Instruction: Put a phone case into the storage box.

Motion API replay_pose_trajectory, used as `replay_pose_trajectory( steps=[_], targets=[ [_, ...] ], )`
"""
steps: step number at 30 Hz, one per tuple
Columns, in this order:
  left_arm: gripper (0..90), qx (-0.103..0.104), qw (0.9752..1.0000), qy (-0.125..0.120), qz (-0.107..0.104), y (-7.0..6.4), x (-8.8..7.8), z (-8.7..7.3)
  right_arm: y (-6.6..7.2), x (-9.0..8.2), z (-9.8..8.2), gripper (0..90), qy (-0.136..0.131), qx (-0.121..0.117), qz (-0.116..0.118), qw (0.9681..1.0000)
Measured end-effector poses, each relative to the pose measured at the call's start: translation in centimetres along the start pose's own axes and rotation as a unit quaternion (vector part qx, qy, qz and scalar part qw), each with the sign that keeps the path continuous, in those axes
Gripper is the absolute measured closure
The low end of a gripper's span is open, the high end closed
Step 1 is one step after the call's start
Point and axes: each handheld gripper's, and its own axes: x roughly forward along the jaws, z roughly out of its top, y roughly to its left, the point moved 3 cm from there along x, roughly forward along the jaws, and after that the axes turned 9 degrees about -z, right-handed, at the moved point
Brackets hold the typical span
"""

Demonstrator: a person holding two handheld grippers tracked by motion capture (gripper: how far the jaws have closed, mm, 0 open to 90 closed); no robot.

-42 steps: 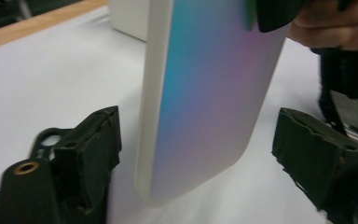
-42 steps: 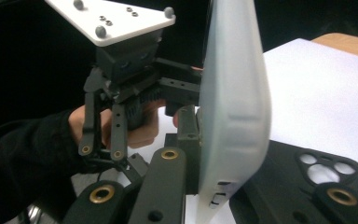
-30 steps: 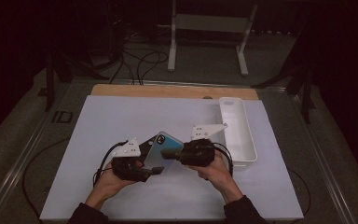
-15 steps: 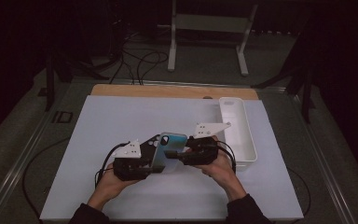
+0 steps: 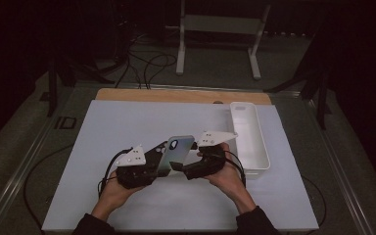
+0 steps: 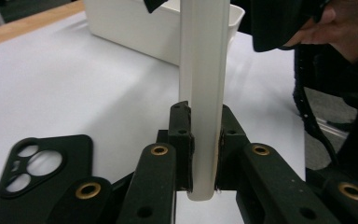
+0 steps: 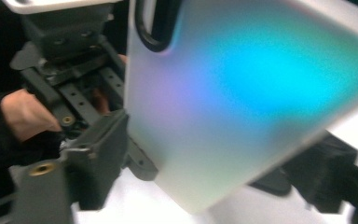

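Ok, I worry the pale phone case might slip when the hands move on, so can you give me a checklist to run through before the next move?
1. Left gripper clamped on the pale phone case: ok, its jaws press both faces of the case edge.
2. Right gripper grip on the case: cannot tell, its jaws stand either side of the case without visible contact.
3. Case lifted off the white mat: ok.
4. Black phone case out of the way: ok, lying flat on the mat beside the left gripper.
5. White bin ready: ok, upright, nothing seen inside.
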Motion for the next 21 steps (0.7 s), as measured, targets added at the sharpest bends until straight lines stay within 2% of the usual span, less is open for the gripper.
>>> replay_pose_trajectory(
  steps=[1, 4, 8, 15, 17, 21],
  targets=[
    [81.3, 0.0, 1.0, -0.002, 0.009, 0.1, -0.1, 0.0, -0.1, 0.0, 0.0, 13.4, 0.0, 0.004, -0.005, 1.0],
    [81.3, -0.005, 0.9997, -0.007, 0.021, 0.2, -0.3, 0.1, -0.2, -0.2, 0.0, 9.4, -0.002, 0.014, -0.015, 0.9998],
    [81.3, -0.011, 0.9995, -0.009, 0.028, 0.4, -0.4, 0.0, -0.4, -0.5, 0.0, 8.2, -0.011, 0.027, -0.023, 0.9993],
    [81.2, -0.012, 0.9985, -0.01, 0.053, 0.5, -0.3, 0.0, -0.8, -0.9, 0.3, 7.6, -0.032, 0.051, -0.028, 0.9978],
    [81.3, -0.014, 0.9981, -0.01, 0.059, 0.6, -0.2, -0.1, -0.9, -1.0, 0.6, 7.9, -0.036, 0.06, -0.036, 0.9969],
    [81.3, -0.012, 0.998, -0.007, 0.062, 0.5, -0.1, -0.1, -0.7, -1.1, 1.0, 10.1, -0.046, 0.075, -0.037, 0.9955]
  ],
)
